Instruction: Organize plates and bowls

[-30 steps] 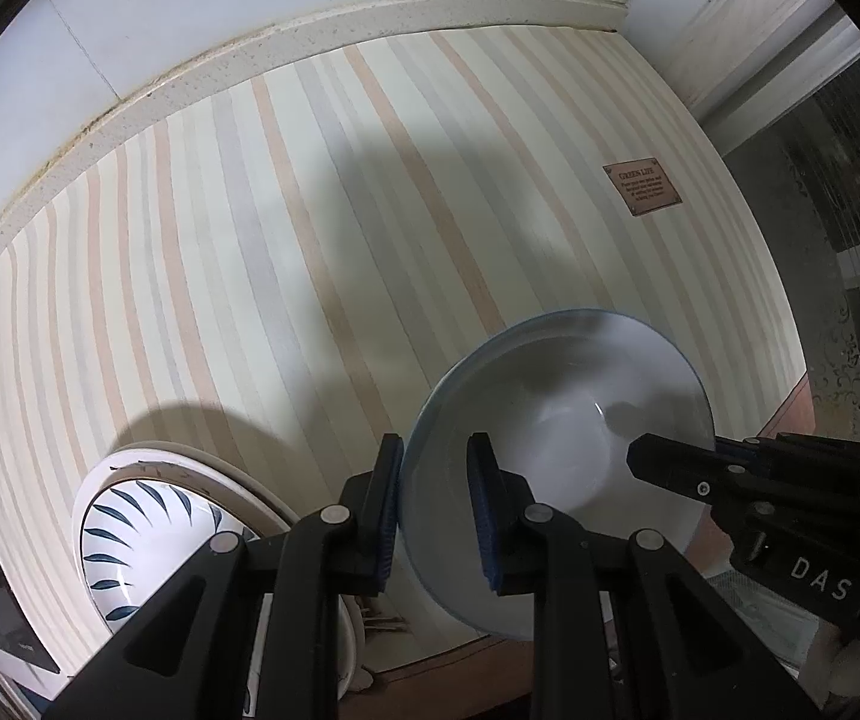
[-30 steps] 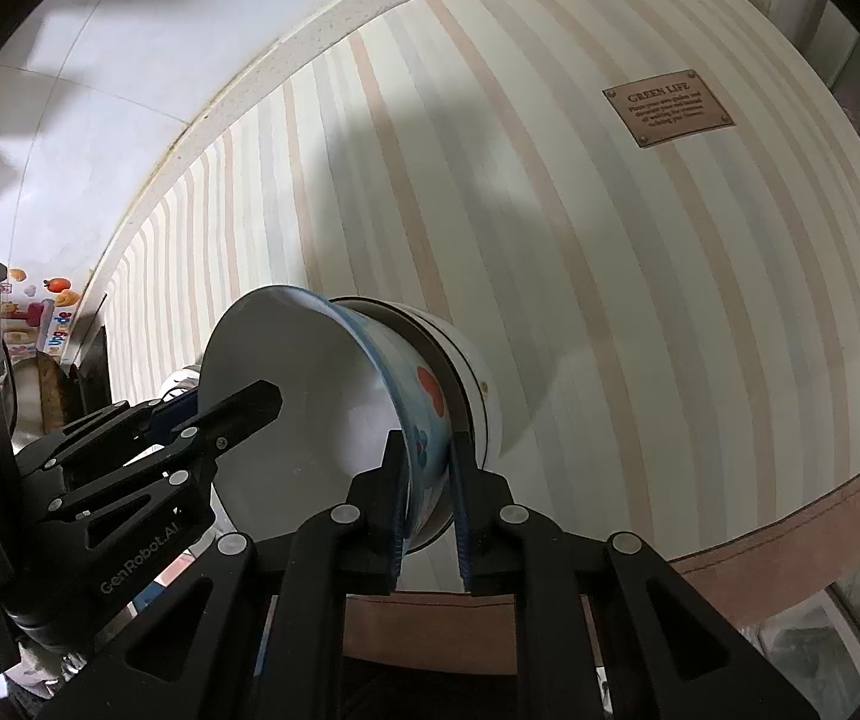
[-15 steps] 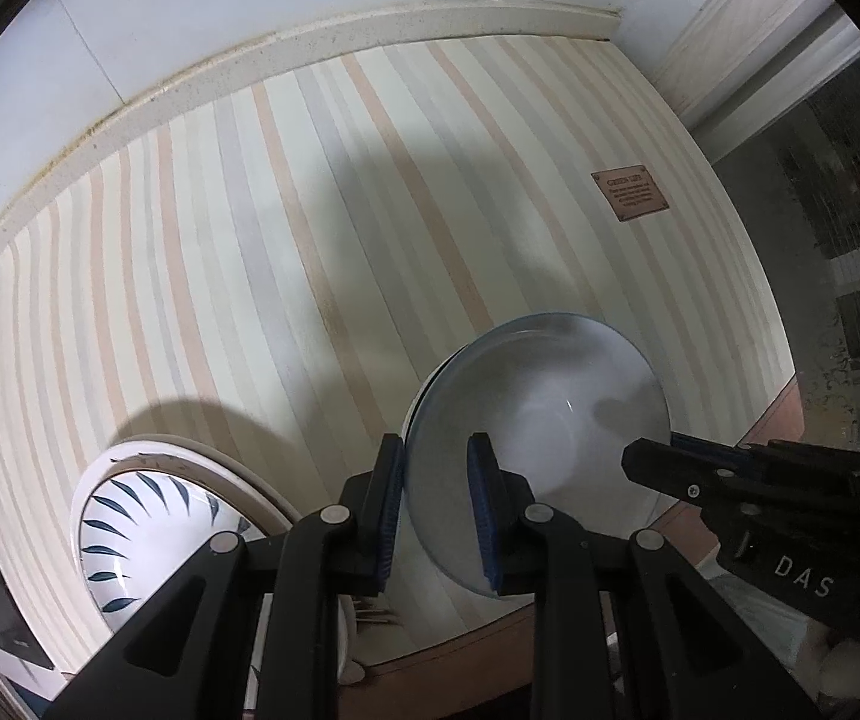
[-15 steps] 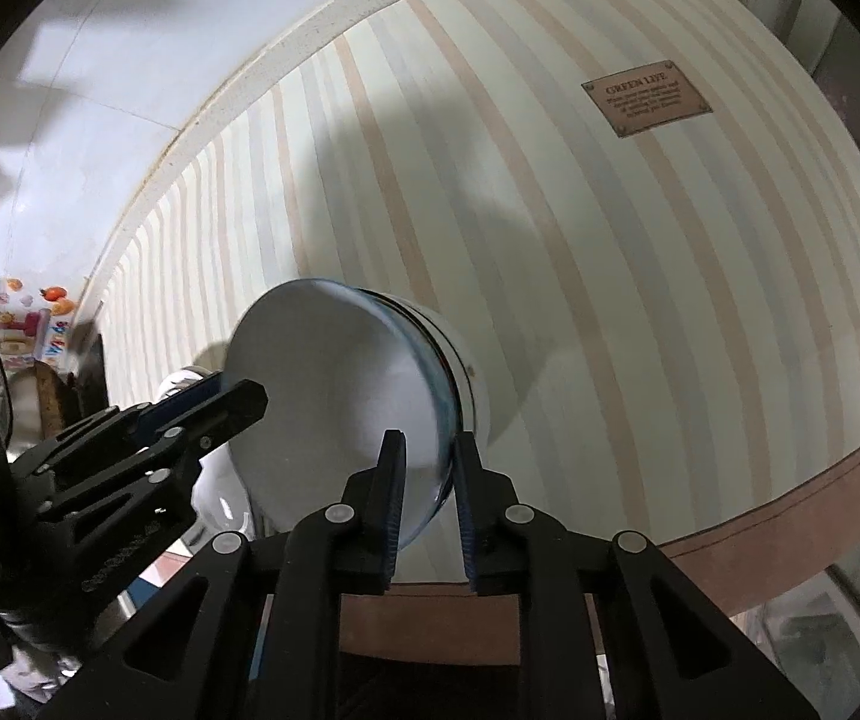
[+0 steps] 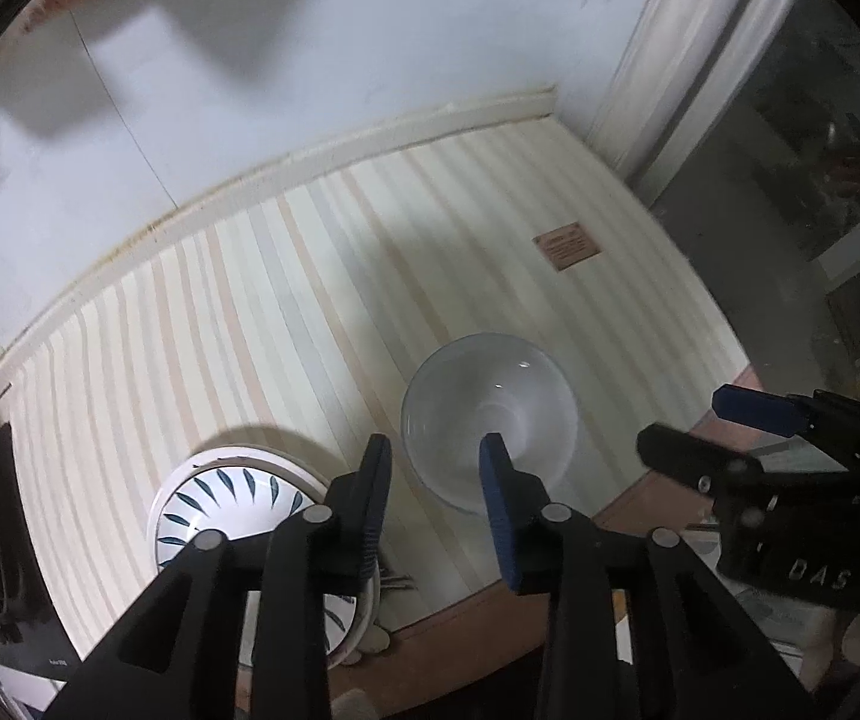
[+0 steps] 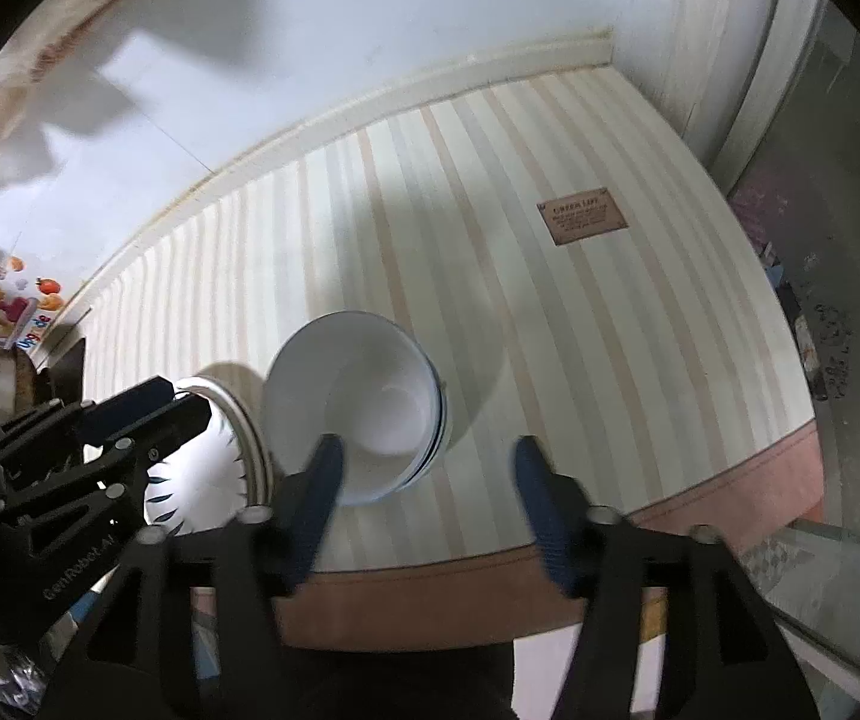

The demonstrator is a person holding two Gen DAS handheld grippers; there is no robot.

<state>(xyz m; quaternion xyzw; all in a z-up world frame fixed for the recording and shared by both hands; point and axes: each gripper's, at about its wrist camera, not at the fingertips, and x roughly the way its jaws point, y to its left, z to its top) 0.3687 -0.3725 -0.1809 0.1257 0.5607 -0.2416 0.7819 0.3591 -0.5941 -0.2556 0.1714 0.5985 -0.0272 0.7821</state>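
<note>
The white round ceramic bowl sits upright on the cream-and-tan striped placemat, near the mat's front edge, apparently nested in another bowl whose rim shows in the right wrist view; how many are stacked cannot be told. Just beside it, on the left, lies the white round plate with dark blue leaf pattern, which seems to rest on other dishes. The left gripper hangs above and in front of the bowl, pointing steeply down, the bowl lying straight ahead of it and below its fingertips. Its jaws are opening, only partly apart, nothing between them, pads clear of the rim. The right gripper hangs above the same bowl from the other side, the bowl ahead and slightly to its left. Its jaws are opening too, much wider apart, empty, touching nothing. Being round, the bowl has no long axis; only its rim offers a grip. Both grippers look about equally near the bowl, while the left is clearly nearer the leaf-pattern plate. The bowl reads as already placed, so the next pick likely depends on which dish remains loose. A small brown label sits far back on the mat.
</note>
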